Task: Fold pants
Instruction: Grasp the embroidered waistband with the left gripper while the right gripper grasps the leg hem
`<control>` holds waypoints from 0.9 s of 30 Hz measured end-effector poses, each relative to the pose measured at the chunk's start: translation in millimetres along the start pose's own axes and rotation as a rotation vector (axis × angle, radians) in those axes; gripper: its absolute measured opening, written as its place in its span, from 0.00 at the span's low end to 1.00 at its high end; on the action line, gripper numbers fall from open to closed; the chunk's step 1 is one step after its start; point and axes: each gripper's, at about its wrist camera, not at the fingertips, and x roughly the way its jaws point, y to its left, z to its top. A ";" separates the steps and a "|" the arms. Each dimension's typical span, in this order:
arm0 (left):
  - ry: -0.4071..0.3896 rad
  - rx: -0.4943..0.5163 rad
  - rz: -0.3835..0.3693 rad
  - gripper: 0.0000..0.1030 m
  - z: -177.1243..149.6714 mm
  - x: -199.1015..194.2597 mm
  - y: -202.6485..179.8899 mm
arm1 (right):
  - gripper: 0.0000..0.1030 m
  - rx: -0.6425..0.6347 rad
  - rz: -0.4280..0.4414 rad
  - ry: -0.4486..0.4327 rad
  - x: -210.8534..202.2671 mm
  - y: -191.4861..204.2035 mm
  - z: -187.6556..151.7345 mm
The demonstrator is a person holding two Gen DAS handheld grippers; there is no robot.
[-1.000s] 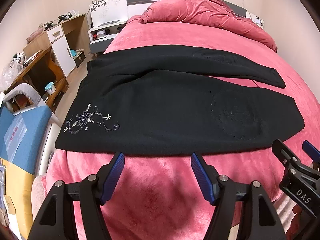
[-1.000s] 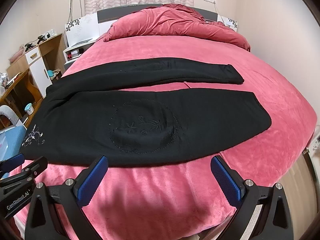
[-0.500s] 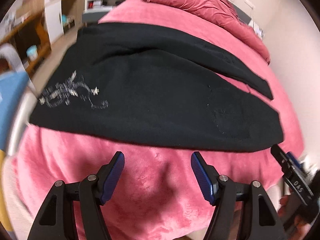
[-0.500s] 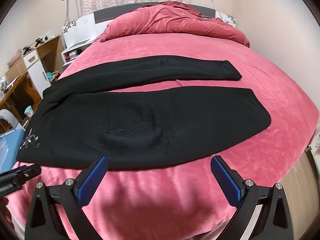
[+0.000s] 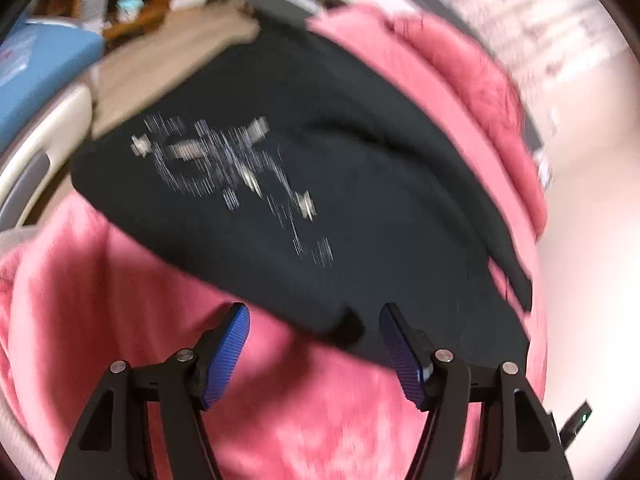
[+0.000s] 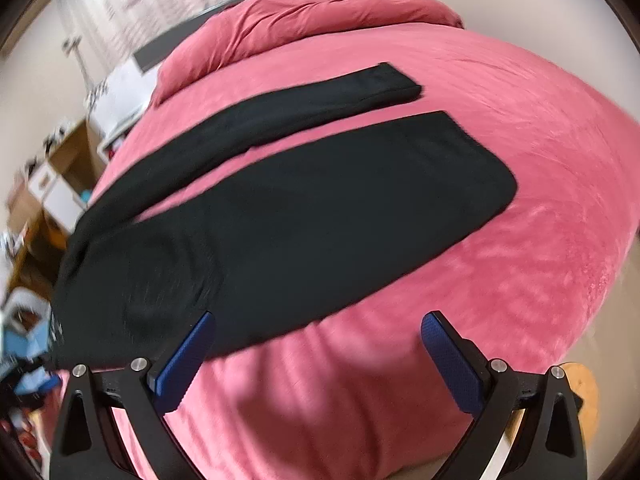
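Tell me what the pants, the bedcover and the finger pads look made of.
Pants: soft matte black knit or fleece, probably; it lies limp, no shine. Bedcover: pink plush, velvety, with brushed light-and-dark streaks. Finger pads: blue, seemingly rubber or textured plastic, finely ribbed.

**What you cannot read here**

Your left wrist view is smeared by motion: the pale embroidery [image 5: 232,168] on the pants [image 5: 360,208] is only streaks, its pattern unreadable. The furniture [image 5: 132,0] along the top edge is blurred past naming. In your right wrist view, the waist end of the pants runs into clutter [image 6: 28,352] at the left edge, too blurred to identify.
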 end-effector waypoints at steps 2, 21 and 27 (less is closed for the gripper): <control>-0.036 -0.015 0.018 0.65 1.9 0.3 4.4 | 1.00 0.069 0.026 0.005 7.5 -20.3 9.9; -0.126 -0.251 -0.075 0.33 19.4 24.6 49.9 | 0.53 0.391 0.096 -0.039 72.9 -91.7 56.9; -0.131 -0.126 0.009 0.15 17.7 15.8 33.3 | 0.14 0.485 0.148 -0.054 68.8 -108.2 60.7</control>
